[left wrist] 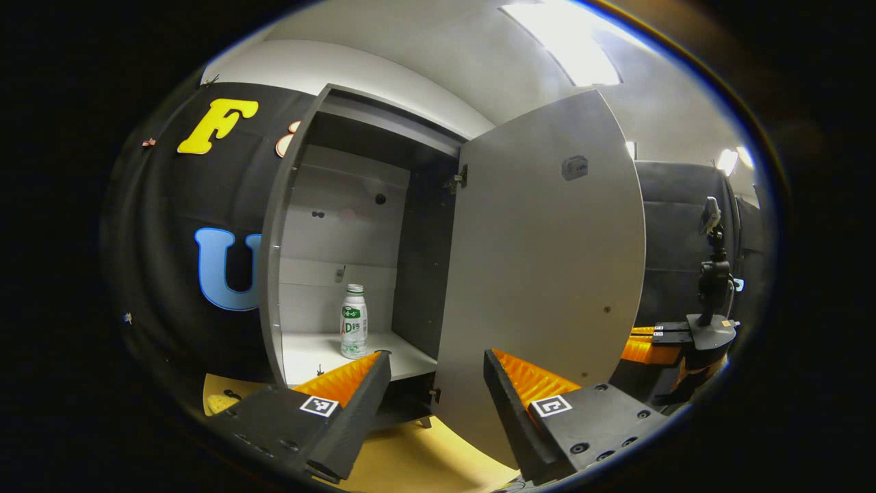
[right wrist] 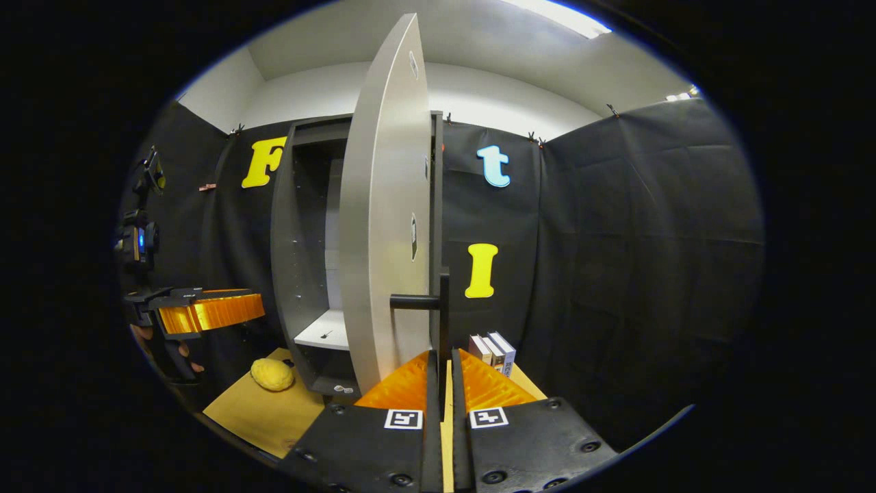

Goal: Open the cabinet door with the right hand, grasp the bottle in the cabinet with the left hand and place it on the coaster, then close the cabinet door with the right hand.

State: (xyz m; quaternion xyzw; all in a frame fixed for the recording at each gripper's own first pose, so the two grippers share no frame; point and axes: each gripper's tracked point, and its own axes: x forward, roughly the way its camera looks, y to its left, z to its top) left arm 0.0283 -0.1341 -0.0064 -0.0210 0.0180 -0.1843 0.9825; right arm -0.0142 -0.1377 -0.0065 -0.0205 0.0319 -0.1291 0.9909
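Note:
The grey cabinet [left wrist: 274,260] stands with its door [left wrist: 540,274] swung wide. On the white shelf inside stands a small clear bottle [left wrist: 354,322] with a white cap and green label, upright. My left gripper [left wrist: 438,373] is open, in front of the cabinet and short of the bottle, with nothing between its fingers. In the right gripper view the door [right wrist: 383,226] shows nearly edge-on. Its black bar handle [right wrist: 443,308] runs down between the fingers of my right gripper [right wrist: 443,359], which is shut on it. The left gripper [right wrist: 212,311] shows open at the far left, in a hand.
The cabinet sits on a wooden table [right wrist: 260,418]. A yellow lumpy object [right wrist: 272,374] lies on it left of the cabinet foot. Three books [right wrist: 493,349] stand upright to the right of the door. Black cloth walls close in the booth.

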